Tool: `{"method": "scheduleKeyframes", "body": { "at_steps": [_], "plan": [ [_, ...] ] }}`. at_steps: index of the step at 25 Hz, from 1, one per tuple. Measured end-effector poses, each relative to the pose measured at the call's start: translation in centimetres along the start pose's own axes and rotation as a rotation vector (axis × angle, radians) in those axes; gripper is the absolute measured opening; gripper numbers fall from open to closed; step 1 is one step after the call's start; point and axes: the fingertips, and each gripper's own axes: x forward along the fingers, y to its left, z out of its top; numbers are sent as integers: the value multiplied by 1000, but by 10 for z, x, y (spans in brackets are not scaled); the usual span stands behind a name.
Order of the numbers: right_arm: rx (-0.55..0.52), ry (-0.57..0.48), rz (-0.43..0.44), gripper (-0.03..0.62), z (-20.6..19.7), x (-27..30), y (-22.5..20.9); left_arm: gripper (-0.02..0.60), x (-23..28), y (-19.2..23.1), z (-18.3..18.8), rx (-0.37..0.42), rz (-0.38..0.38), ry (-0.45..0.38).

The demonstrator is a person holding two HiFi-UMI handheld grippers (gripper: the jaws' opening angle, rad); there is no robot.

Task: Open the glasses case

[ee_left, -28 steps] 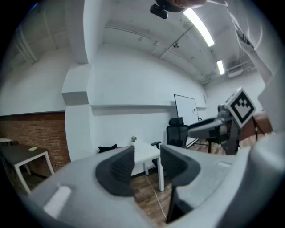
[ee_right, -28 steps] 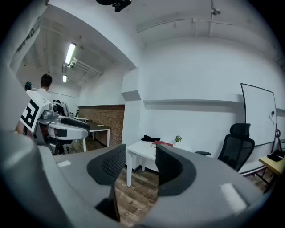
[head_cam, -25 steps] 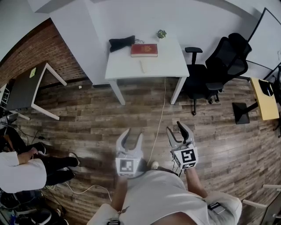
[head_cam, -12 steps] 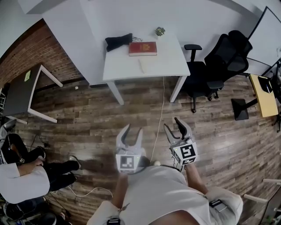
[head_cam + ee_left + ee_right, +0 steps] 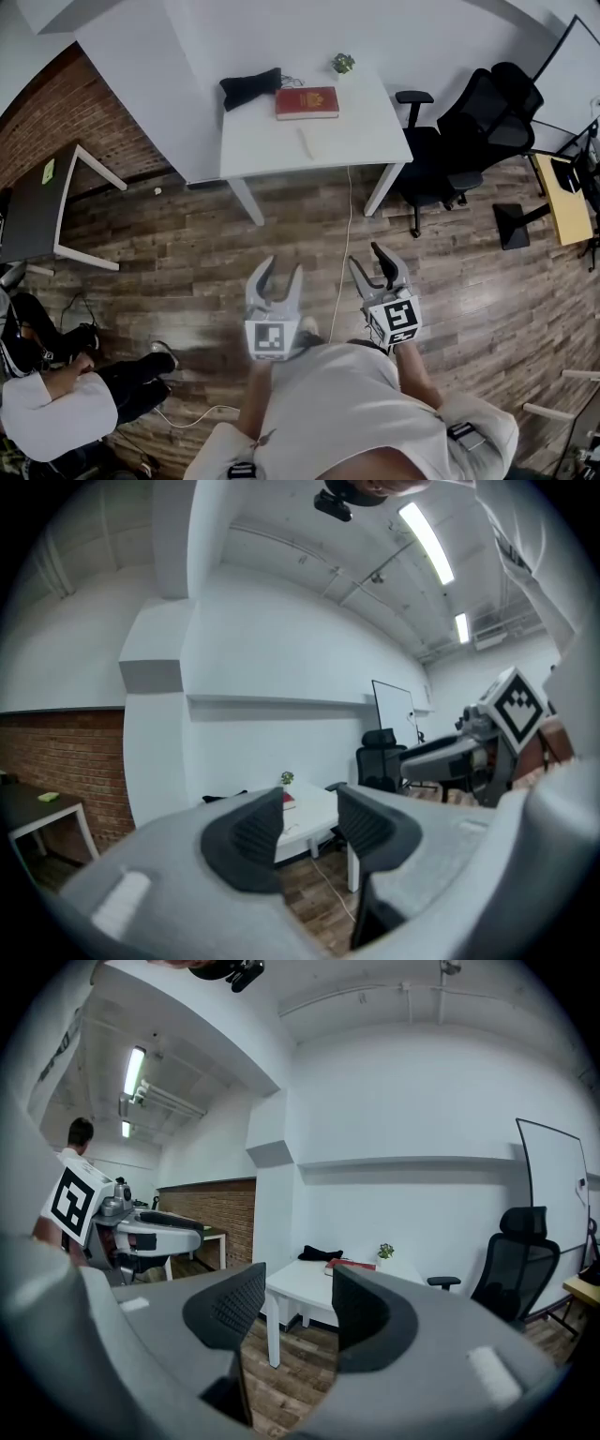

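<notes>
A black soft case [image 5: 249,88] lies at the back left corner of a white table [image 5: 347,141], far ahead of me. It also shows as a dark shape [image 5: 320,1254] in the right gripper view. A small pale object [image 5: 305,142] rests near the table's front edge; I cannot tell what it is. My left gripper [image 5: 280,272] and right gripper [image 5: 369,262] are held side by side over the wooden floor, well short of the table. Both are open with nothing between the jaws [image 5: 309,827] [image 5: 298,1302].
A red book [image 5: 307,102] and a small potted plant [image 5: 342,64] share the table. A black office chair [image 5: 469,131] stands to its right, a dark desk [image 5: 28,211] at the left. A cable [image 5: 339,253] runs across the floor. A seated person [image 5: 56,412] is at the lower left.
Both grippers have travelled forward over the floor towards the white table, which now sits slightly larger and nearer. The seated person has slid towards the lower left corner.
</notes>
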Motion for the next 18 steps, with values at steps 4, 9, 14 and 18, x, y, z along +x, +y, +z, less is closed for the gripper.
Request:
{"method": "scheduleKeyframes", "body": {
  "at_steps": [4, 9, 14, 18],
  "plan": [
    [5, 9, -28, 210, 1, 18, 1, 176, 13, 16, -1, -5, -33, -6],
    [4, 8, -61, 210, 2, 33, -2, 176, 30, 31, 0, -3, -65, -21],
    [1, 36, -72, 210, 3, 48, -5, 176, 42, 41, -3, -23, -78, -20],
    [-4, 43, -69, 210, 1, 58, -7, 176, 48, 48, -4, -20, -78, -20]
  ]
}}
